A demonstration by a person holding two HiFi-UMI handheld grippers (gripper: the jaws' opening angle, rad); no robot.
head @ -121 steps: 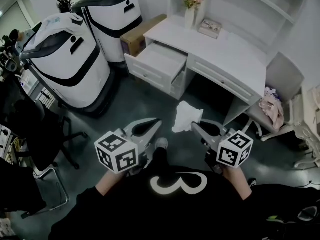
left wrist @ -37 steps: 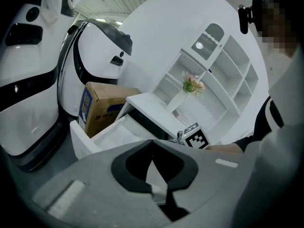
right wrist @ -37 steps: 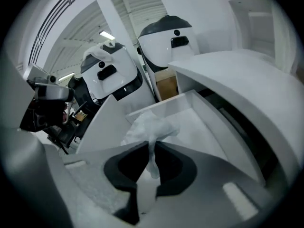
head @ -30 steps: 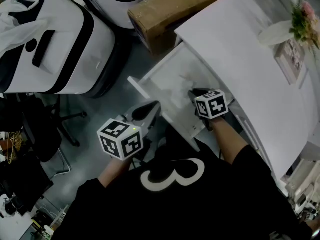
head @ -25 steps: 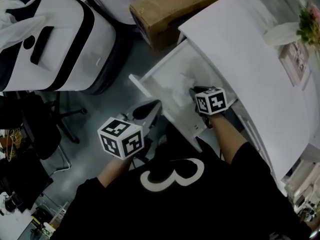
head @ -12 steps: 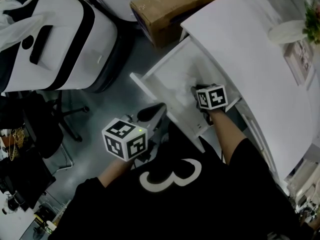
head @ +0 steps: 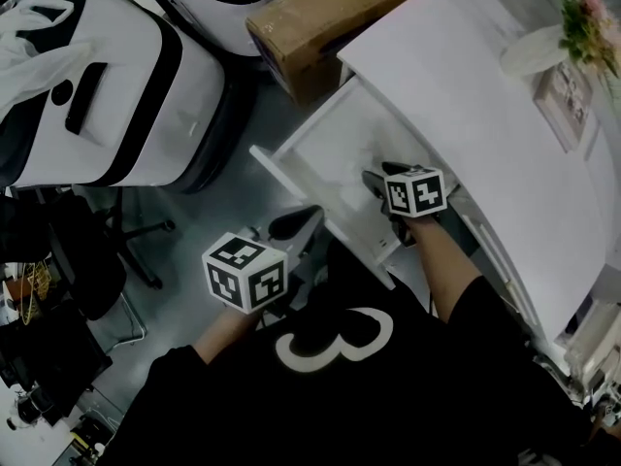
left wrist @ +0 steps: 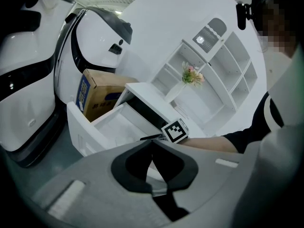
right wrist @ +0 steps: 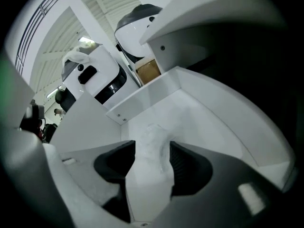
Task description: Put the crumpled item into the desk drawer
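The white desk drawer stands pulled out, its bare floor showing in the right gripper view. My right gripper reaches down into it. Its jaws have just been opening and now stand apart. The crumpled white item rests on the drawer floor between them, and the pads do not press on it. In the head view the item blends into the white drawer. My left gripper hangs outside the drawer's front corner, over the floor. Its jaw tips meet with nothing between them.
A cardboard box sits on the floor behind the drawer. Large white-and-black machines stand to the left, with a black office chair nearer. The white desk top carries a vase of flowers and a book.
Several seconds ago the right gripper held the white item above the floor, away from the desk. It then lowered the item into the drawer and opened its jaws. The left gripper has hardly moved.
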